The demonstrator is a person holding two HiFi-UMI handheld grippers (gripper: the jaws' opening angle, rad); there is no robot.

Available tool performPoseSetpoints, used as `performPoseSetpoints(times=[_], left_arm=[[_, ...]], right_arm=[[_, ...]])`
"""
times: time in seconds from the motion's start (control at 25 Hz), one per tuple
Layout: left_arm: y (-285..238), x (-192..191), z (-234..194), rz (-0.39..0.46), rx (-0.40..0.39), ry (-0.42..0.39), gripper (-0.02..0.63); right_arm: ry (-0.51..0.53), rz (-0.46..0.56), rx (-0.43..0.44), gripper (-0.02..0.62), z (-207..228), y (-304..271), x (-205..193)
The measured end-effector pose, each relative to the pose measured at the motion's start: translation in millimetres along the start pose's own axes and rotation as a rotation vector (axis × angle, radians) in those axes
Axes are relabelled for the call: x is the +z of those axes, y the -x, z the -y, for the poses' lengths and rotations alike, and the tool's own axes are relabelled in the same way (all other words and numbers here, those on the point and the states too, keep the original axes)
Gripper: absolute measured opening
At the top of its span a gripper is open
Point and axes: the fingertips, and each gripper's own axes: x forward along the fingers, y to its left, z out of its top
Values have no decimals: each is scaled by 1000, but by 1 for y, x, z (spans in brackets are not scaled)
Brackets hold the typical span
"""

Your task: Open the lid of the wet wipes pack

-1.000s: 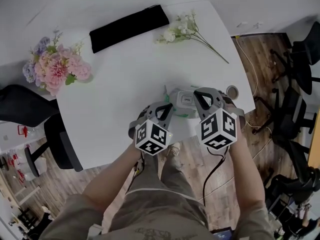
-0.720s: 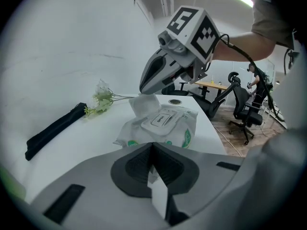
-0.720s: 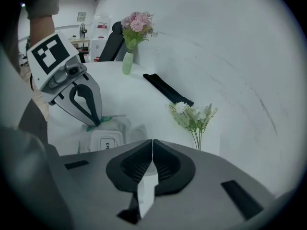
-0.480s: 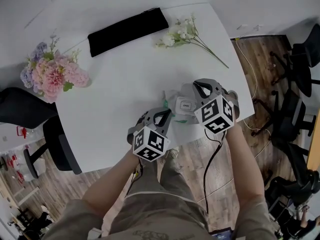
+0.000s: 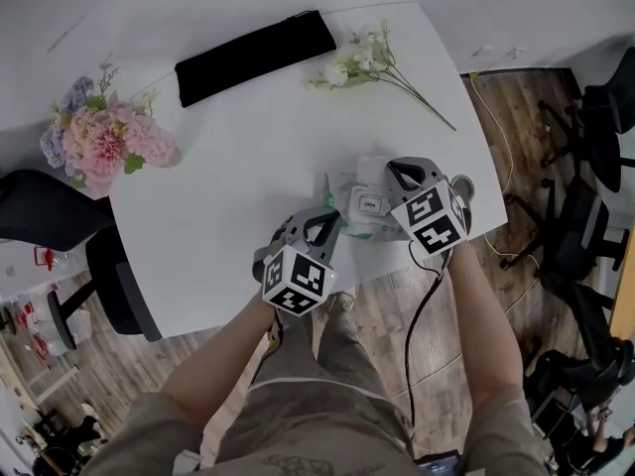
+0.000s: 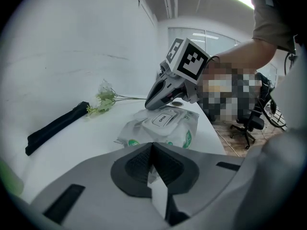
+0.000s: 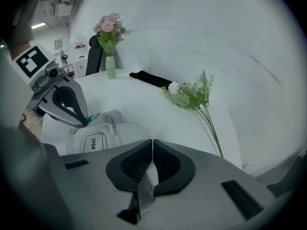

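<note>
Your left gripper [image 6: 151, 146] has its jaws drawn together at the near green-printed corner of the wet wipes pack [image 5: 359, 206], and it looks to be pinching the pack's edge there. Your right gripper [image 7: 152, 142] is also closed, pads meeting, with nothing clearly caught between them. Its tip sits at the far side of the pack, just beside the lid [image 6: 163, 119]. The lid lies flat on top of the pack and its "OPEN" label faces up. The pack rests on the white table [image 5: 248, 167] near the edge closest to you, between your two grippers. A black pouch [image 5: 256, 56] and a sprig of white flowers [image 5: 372, 62] lie well apart from it at the far side, and a pink bouquet [image 5: 104, 142] stands at the table's left corner.
</note>
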Motion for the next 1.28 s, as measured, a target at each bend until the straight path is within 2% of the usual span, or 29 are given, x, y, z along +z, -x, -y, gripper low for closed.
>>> performPoseSetpoints(times=[0.16, 0.24, 0.48, 0.72, 1.0, 1.16, 1.28], left_arm=[[2, 0, -4, 22, -17, 105, 15], [6, 1, -6, 15, -23, 126, 15], [31, 30, -16, 43, -4, 87, 15], [70, 78, -35, 127, 46, 40, 15], [126, 135, -41, 258, 94, -3, 15], [160, 154, -34, 306, 129, -59, 15], [183, 166, -24, 351, 126, -60, 15]], right_arm=[[-44, 52, -36, 32, 10, 17, 13], [-65, 87, -45, 32, 13, 32, 24], [-108, 217, -91, 32, 22, 90, 63], [-157, 354, -135, 32, 19, 158, 95], [-213, 517, -167, 32, -4, 239, 120], [-194, 552, -176, 31, -24, 270, 123], [-206, 579, -185, 32, -38, 291, 121]])
